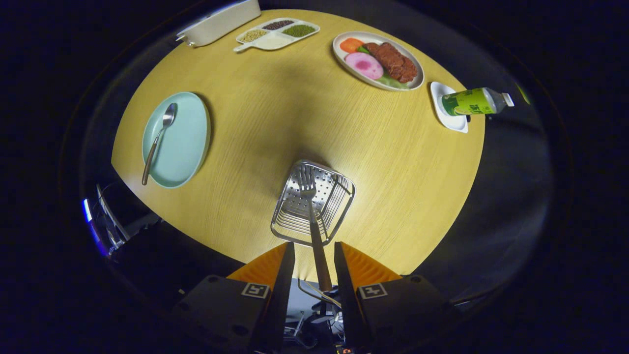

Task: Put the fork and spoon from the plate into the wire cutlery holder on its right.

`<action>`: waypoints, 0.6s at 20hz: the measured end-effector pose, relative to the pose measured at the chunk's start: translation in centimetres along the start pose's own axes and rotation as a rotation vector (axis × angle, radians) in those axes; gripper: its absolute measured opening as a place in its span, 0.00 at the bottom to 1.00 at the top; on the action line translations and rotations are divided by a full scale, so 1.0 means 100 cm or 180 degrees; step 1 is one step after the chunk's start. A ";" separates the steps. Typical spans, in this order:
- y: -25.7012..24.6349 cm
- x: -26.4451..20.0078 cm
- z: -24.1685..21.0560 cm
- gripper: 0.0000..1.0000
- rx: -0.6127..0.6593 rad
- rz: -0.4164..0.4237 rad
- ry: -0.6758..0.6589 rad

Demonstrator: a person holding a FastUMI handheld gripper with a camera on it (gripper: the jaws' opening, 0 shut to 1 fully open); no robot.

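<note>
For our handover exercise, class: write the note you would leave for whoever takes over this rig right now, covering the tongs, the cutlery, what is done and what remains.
Tongs: the slim metal fork stands between the fingers by its handle; a gap shows on either side, so I cannot tell whether they grip it.
Fork: tines point down into the silver wire cutlery holder, just ahead of the fingers on the round yellow wooden table.
Long-handled metal spoon: lying on the pale green round plate, left of the holder.
Done: fork off the plate, over the holder.
Left: let the fork go inside, then fetch the spoon and put it in too.
</note>
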State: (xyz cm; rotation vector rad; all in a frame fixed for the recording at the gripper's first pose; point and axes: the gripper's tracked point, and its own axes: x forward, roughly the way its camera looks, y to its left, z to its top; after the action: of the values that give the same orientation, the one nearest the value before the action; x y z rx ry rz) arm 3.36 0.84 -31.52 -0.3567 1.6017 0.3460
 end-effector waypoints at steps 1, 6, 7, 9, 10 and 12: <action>0.004 -0.008 0.003 0.51 0.0019 -0.0002 -0.0178; 0.061 -0.043 0.033 0.51 0.0155 0.0175 -0.1066; 0.079 -0.048 0.043 0.51 0.0168 0.0236 -0.1229; 0.120 -0.056 0.062 0.52 0.0152 0.0381 -0.1527; 0.143 -0.060 0.072 0.52 0.0138 0.0454 -0.1633; 0.191 -0.058 0.088 0.52 0.0124 0.0635 -0.1784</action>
State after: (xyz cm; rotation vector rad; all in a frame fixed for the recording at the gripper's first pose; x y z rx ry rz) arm 3.39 21.98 -26.15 -0.0559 1.0908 0.5156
